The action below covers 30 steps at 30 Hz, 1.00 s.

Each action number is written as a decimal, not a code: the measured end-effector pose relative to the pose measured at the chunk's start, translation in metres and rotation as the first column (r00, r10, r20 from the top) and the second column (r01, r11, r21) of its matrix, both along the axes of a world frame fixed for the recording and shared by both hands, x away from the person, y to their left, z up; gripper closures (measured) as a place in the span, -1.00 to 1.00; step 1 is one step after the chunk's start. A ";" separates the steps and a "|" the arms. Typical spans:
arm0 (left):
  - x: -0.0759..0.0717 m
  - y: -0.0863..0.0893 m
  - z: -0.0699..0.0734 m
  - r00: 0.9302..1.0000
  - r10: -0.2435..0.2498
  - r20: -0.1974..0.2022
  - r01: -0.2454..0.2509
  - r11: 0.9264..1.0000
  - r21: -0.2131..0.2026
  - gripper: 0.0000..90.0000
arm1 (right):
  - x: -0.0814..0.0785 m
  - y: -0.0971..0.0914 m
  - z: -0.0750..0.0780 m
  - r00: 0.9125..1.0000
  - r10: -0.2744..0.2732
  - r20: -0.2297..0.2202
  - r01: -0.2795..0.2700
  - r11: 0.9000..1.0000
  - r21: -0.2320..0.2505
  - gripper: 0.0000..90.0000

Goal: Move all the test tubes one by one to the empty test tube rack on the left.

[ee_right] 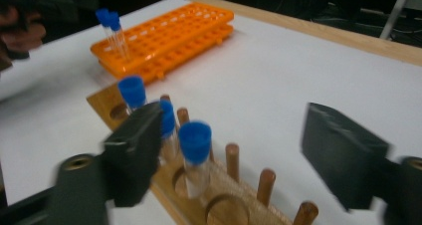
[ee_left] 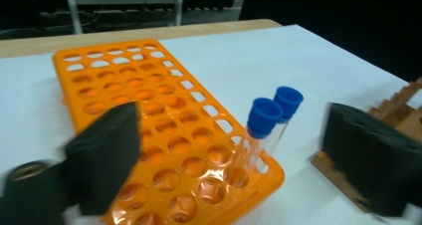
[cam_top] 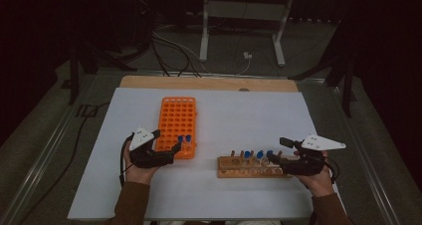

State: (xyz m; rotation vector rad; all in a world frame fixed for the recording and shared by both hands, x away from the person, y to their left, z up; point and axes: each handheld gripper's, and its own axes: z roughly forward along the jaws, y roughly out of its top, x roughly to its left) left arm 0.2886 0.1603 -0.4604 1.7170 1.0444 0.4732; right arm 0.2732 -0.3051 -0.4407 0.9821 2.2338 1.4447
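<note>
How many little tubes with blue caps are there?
5: two clear blue-capped tubes stand side by side in the orange plastic rack, three more in the brown wooden peg rack. The black tool may hide others.

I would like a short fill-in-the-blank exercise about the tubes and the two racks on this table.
1. The orange rack holds ___ blue-capped tubes.
2. The other rack, with the upright pegs, is made of ___.
3. The left gripper has its jaws ___, with nothing pressed between them.
4. Every tube cap is ___ in colour.

Missing words: two; wood; open; blue
</note>
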 end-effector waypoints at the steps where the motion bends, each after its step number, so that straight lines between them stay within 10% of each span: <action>1: 0.000 0.001 0.000 1.000 0.005 0.003 -0.005 1.000 0.001 -0.97 | -0.001 0.000 -0.002 1.000 0.005 0.001 -0.005 1.000 -0.003 -0.29; 13: 0.001 0.001 0.000 1.000 0.019 0.004 -0.019 1.000 0.015 -0.98 | -0.005 0.010 -0.014 0.994 0.109 -0.013 -0.110 0.990 -0.087 0.54; 30: 0.002 0.000 -0.001 1.000 0.022 -0.003 -0.022 0.999 0.027 -0.99 | -0.005 0.017 -0.018 0.991 0.131 -0.018 -0.133 0.985 -0.113 0.68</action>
